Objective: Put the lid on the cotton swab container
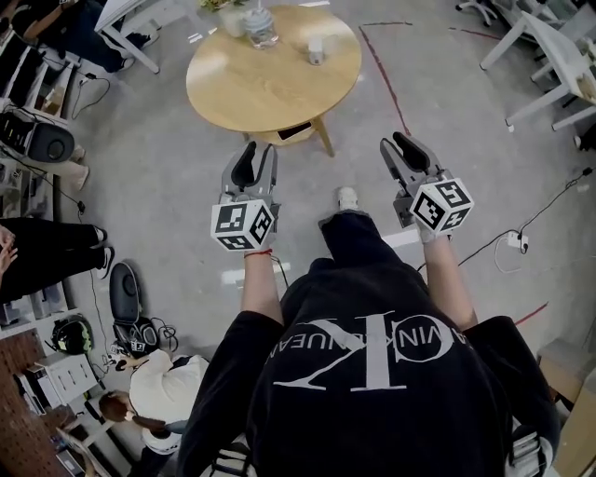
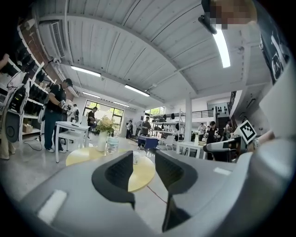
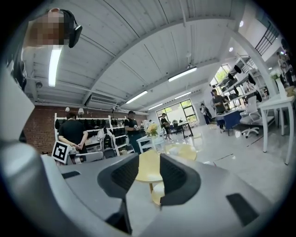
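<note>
A round wooden table stands ahead of me. On its far side are a clear jar-like container and a small white object; which one is the lid I cannot tell. My left gripper and right gripper are held level, short of the table, both open with nothing between the jaws. In the left gripper view the table, the clear container and the small white object lie beyond the open left gripper. Through the open right gripper I see the table.
A vase of flowers stands at the table's back edge. A dark flat item lies on the table's lower shelf. White desks stand to the right, and a power strip with cables lies on the floor. People stand and sit at the left.
</note>
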